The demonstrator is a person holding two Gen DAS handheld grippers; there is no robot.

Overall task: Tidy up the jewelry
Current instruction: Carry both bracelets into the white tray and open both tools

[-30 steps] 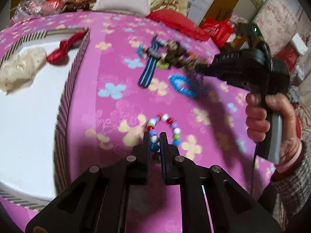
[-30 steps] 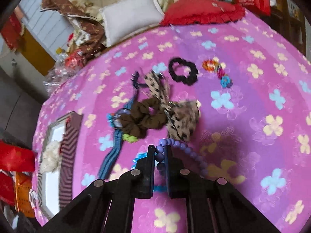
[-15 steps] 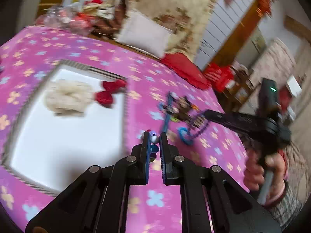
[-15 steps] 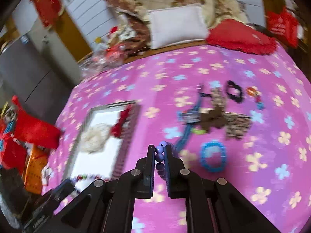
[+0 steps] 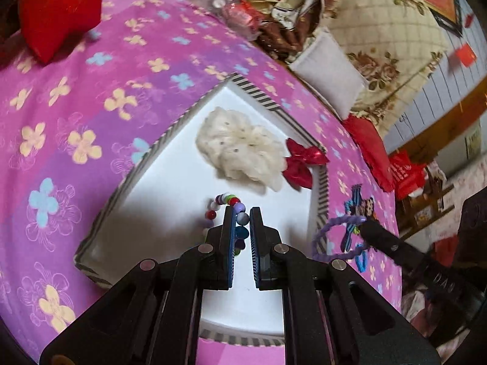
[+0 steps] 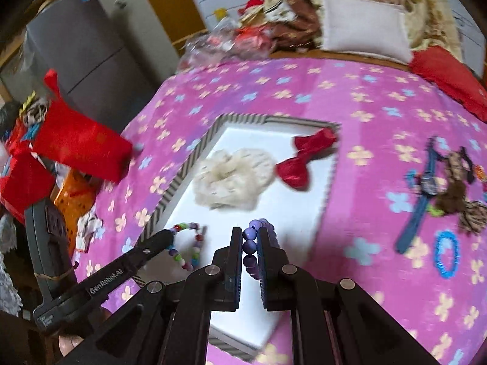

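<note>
Both bracelets hang over the striped-rimmed tray [image 5: 322, 182], so this looks like the drop-off step. The left gripper [image 5: 242, 217] is clenched on the multicoloured bead bracelet [image 5: 223, 200] above the tray's near half. The right gripper [image 6: 251, 235] pinches the purple bead bracelet [image 6: 249, 248] there too. Next, I'd guess, each lowers and lets go. Further into the tray lie a cream scrunchie [image 6: 232, 178] and a red bow [image 6: 299, 161].

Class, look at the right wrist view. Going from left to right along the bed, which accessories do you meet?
Multicoloured bead bracelet → cream scrunchie → red bow → blue watch → blue ring bracelet.
</note>
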